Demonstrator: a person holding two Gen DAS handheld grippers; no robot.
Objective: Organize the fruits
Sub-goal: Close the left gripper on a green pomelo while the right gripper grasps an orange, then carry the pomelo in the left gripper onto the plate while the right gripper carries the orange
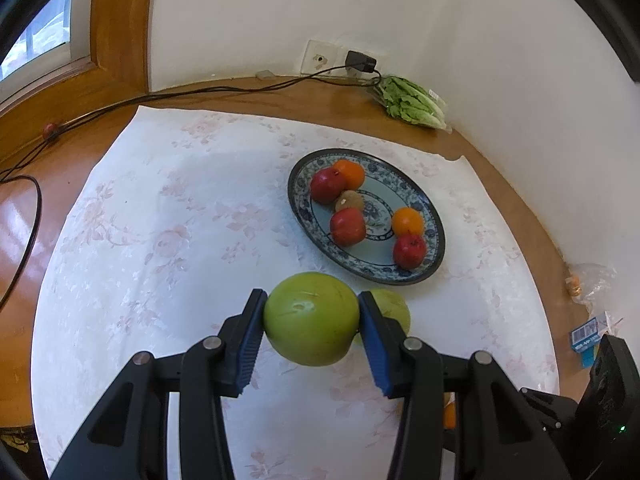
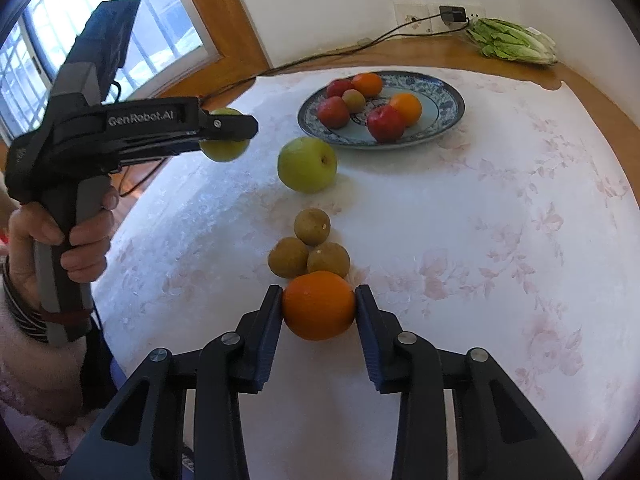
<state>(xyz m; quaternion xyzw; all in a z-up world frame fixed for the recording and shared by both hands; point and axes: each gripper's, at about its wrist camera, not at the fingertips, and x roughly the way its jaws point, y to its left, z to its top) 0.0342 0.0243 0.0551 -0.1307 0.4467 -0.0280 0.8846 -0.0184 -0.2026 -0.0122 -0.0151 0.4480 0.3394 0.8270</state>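
The left tool (image 1: pixel 312 316) pinches a green apple (image 1: pixel 311 318) between its blue pads, held up off the cloth-covered worktop (image 1: pixel 160 220). The right tool (image 2: pixel 319 306) has its pads pressed on an orange (image 2: pixel 319 305) that sits on the cloth, just in front of three brown kiwis (image 2: pixel 310 246). A second green apple (image 2: pixel 307 165) lies on the cloth between the kiwis and the patterned plate (image 2: pixel 448 94), which holds red apples, oranges and one kiwi.
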